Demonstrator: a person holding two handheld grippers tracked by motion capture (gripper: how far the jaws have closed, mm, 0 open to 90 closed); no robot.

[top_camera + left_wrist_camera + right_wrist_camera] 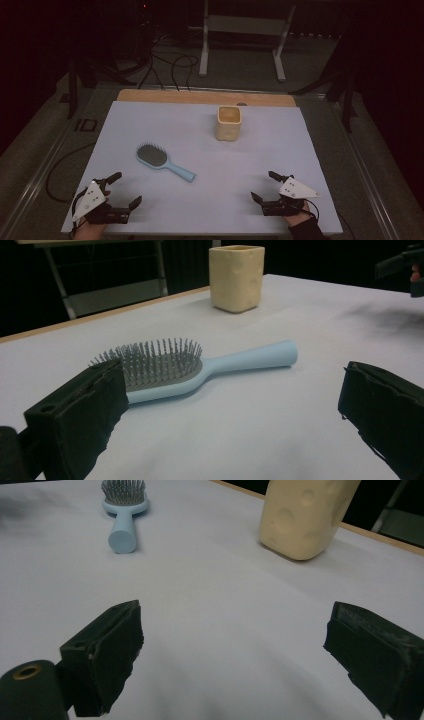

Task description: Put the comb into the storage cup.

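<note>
A light blue hairbrush with grey bristles lies on the white table, left of centre, its handle pointing toward the front right. A cream square cup stands upright farther back near the middle. My left gripper rests open at the front left corner, a short way in front of the hairbrush, nothing between its jaws. My right gripper sits open at the front right, empty, facing the hairbrush handle's end and the cup. The cup stands beyond the brush in the left gripper view.
The white sheet covers the table; a strip of bare wood shows along the far edge. Beyond it stand a metal frame and loose cables on the dark floor.
</note>
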